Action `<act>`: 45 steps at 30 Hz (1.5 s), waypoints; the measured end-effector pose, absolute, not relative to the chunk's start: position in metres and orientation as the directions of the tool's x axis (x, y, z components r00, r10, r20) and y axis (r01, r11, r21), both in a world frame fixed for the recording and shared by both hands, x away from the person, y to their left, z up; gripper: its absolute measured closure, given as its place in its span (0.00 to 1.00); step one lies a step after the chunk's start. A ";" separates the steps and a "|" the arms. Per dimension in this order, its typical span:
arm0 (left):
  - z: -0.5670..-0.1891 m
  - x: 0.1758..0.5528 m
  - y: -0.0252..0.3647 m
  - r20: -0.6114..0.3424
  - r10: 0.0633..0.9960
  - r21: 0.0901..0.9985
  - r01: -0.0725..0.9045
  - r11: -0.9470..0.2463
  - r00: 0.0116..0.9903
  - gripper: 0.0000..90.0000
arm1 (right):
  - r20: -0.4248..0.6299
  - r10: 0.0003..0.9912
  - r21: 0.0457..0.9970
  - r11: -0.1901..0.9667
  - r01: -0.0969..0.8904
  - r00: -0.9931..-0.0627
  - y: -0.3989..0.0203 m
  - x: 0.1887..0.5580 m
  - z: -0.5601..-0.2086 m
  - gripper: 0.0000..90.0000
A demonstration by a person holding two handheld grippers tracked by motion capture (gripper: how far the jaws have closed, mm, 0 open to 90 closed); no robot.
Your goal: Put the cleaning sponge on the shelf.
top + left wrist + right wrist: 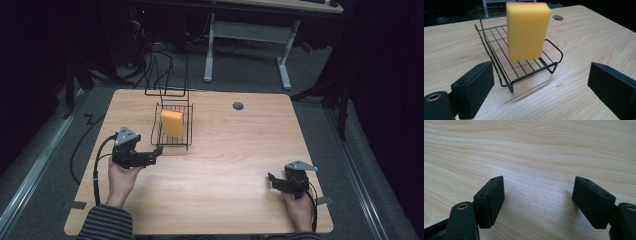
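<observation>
Left gripper (150, 156): jaws spread, empty, aimed at black wire rack (499, 67) just ahead. Yellow rectangular foam sponge (527, 31): upright in rack, untouched; handling apparently not begun. Right gripper (276, 182): jaws released, empty, over pale wooden counter (536, 150), well apart.

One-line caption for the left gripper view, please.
Open left gripper faces a yellow sponge standing upright in a black wire rack.
</observation>
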State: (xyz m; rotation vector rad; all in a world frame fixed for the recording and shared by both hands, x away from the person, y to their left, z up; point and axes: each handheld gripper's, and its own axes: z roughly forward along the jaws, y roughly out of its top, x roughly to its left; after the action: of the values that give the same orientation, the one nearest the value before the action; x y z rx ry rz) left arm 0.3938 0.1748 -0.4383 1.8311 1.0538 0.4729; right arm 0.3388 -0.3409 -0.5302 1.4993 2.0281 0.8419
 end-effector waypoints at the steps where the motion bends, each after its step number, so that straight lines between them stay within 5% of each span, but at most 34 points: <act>1: -0.440 0.391 0.178 -0.124 0.825 0.867 0.465 -0.180 0.552 0.09 | -0.017 0.958 0.717 0.211 0.664 -0.286 -0.341 0.339 -0.530 0.29; 36: -0.507 0.363 0.209 -0.180 0.862 0.806 0.573 -0.148 0.475 0.13 | -0.017 0.958 0.717 0.211 0.664 -0.286 -0.341 0.339 -0.530 0.29; 45: -0.532 0.363 0.210 -0.091 0.895 0.761 0.610 -0.220 0.437 0.14 | -0.017 0.958 0.717 0.211 0.664 -0.285 -0.341 0.339 -0.530 0.29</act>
State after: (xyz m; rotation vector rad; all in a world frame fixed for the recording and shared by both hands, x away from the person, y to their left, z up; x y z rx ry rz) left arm 0.3626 0.2096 -0.5318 1.9370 1.2672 0.4797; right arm 0.3388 -0.3408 -0.5302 1.5002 2.0273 0.8417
